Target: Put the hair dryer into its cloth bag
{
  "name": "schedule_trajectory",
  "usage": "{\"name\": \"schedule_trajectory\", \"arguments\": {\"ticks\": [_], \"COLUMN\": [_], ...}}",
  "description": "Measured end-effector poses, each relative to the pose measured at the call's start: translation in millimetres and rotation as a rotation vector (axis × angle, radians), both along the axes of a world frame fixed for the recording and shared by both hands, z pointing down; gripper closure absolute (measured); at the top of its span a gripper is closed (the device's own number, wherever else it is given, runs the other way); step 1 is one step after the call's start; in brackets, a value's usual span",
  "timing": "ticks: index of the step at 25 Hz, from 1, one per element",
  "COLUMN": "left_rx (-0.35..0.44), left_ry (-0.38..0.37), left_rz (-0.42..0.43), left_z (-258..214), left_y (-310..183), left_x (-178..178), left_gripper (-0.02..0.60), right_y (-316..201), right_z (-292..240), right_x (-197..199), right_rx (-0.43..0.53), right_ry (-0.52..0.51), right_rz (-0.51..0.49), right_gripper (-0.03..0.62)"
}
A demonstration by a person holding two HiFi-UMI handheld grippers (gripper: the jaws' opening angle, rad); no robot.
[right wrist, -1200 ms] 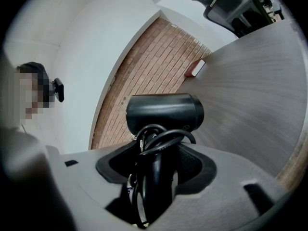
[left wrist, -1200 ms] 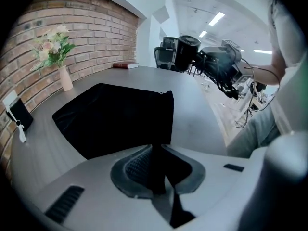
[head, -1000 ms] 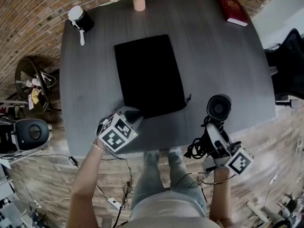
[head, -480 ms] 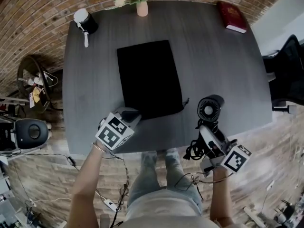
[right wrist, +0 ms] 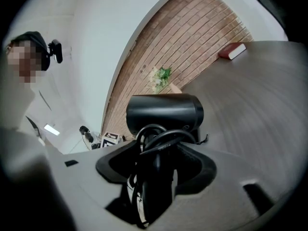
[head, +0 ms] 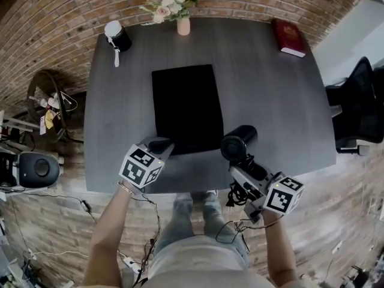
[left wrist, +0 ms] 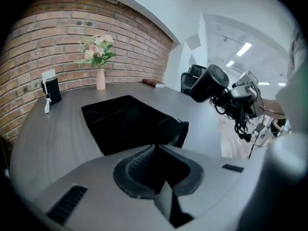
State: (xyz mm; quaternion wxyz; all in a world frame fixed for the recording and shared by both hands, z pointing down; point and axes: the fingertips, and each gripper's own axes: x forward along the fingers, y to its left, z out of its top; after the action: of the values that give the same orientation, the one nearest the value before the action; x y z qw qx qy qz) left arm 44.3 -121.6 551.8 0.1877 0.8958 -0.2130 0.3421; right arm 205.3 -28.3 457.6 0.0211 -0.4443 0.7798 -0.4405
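A black cloth bag (head: 186, 104) lies flat in the middle of the dark table (head: 282, 101). My left gripper (head: 161, 144) is at the bag's near left corner; its jaws have just been closing and are shut on a pinch of the black cloth (left wrist: 163, 165). The bag's near edge (left wrist: 175, 129) stands lifted off the table. To its right, my right gripper (head: 241, 164) is shut on the handle of the black hair dryer (head: 239, 141), with the coiled cord (right wrist: 154, 177) caught between its jaws. The dryer's barrel (right wrist: 163, 112) hovers by the bag's near right corner.
A vase of flowers (head: 183, 24) stands at the table's far edge, a red book (head: 289, 38) at the far right corner, a small black-and-white device (head: 117, 36) at the far left. A black office chair (head: 360, 107) stands right of the table. The dryer's cord (head: 235, 194) hangs over the near edge.
The right gripper has carried the hair dryer leftward to the bag's near right corner and turned it. The left gripper has risen a little with the bag's corner.
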Motion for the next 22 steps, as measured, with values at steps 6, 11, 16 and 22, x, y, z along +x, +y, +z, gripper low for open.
{"name": "schedule_trajectory", "arguments": {"ticks": [6,11,16,22], "left_rx": [0.035,0.049,0.061,0.071], "left_ry": [0.042,0.063,0.097,0.138], "left_rz": [-0.093,-0.122,-0.136,-0.125], "left_z": [-13,-23,-28,-35], "left_y": [-4,-6,-8,-9], "left_x": [1,1,2,3], "left_gripper": [0.561,0.561,0.562,0.563], "right_y": [2,14,24,37], "right_z": [3,16,30,48], "right_x": [-25,-49,-72,-98], "right_rx": [0.012,0.001,-0.026,-0.062], "right_ry": [0.045,0.117,0.146,0.190], "right_rz": [-0.166,-0.360,-0.505,-0.683], "right_gripper": [0.359,0.359,0.359,0.359]}}
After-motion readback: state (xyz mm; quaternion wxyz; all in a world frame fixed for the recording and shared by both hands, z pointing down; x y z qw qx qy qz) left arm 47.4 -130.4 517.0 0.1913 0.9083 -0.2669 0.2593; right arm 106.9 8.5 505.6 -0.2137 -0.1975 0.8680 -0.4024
